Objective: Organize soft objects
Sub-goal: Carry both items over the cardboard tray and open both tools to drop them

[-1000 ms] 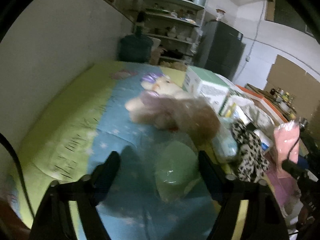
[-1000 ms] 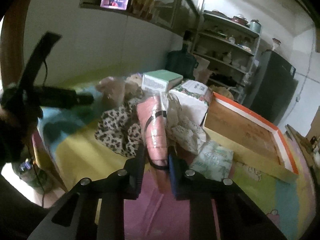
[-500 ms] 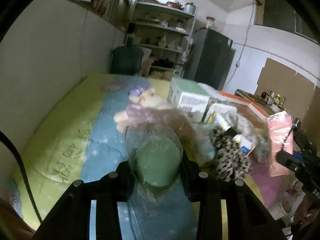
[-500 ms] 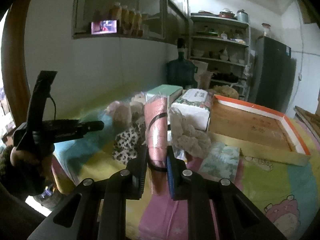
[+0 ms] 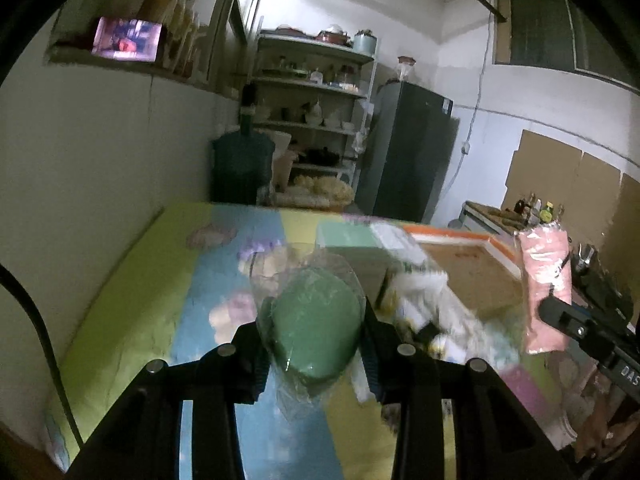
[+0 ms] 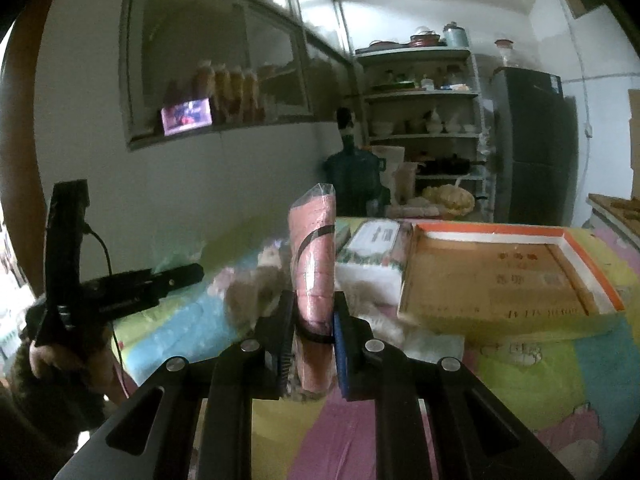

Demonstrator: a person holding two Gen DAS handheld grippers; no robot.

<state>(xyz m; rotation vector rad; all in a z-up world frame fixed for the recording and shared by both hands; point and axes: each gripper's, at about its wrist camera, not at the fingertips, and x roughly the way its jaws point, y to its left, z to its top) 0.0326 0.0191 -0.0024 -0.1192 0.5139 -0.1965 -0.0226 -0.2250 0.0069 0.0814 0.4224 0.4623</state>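
While hovering over the patchwork-coloured bed cover (image 5: 132,300), gripping on the left: left gripper (image 5: 314,334) clamping a green rounded soft bundle in clear plastic wrap (image 5: 316,324). Further right, right gripper (image 6: 310,320) pinching an upright pink rolled cloth in clear plastic (image 6: 314,264), near the orange-rimmed cardboard box (image 6: 508,276).

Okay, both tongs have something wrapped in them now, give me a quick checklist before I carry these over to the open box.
1. Left tongs shut on the green bundle in clear wrap: ok.
2. Right tongs shut on the pink bundle: ok, pinched near its lower end, top standing free.
3. Both bundles lifted off the bedspread: ok.
4. Orange-rimmed box open with bare floor: ok.
5. Clutter beside the box: not ok, the white carton and soft items crowd its near left side.
6. Green bundle's loose wrap secure: cannot tell.
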